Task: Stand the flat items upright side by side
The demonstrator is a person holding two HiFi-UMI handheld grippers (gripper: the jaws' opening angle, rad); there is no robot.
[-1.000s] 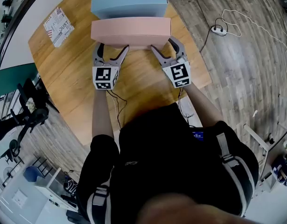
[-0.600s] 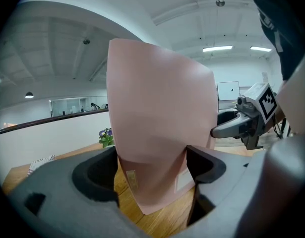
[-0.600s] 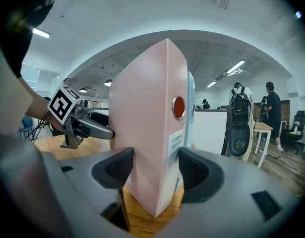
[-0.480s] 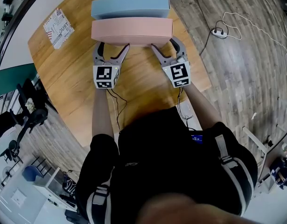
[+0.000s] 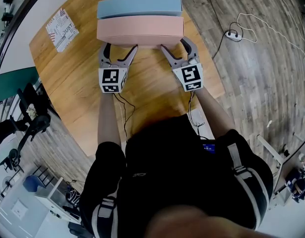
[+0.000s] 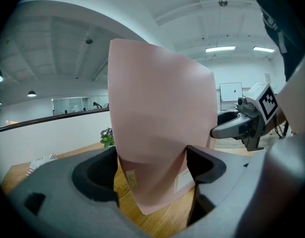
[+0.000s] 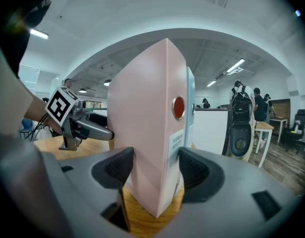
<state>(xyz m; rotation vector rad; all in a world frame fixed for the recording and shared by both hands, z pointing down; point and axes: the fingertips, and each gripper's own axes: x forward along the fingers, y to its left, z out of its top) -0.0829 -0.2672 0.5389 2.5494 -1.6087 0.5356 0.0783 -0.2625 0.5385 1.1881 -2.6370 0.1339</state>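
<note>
Wooden surface [image 5: 157, 83]: pink box [image 5: 140, 31] upright, long axis left-right, touching blue box [image 5: 139, 5] behind. We clamp left tongs [image 5: 120, 47], right tongs [image 5: 173, 44] on its two ends.

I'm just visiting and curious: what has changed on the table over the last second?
The pink box slid away from the person, closing the gap to the blue box; the left hand-held gripper and right hand-held gripper went with it. Each stays clamped on one end of the box. The blue box hardly moved.
</note>
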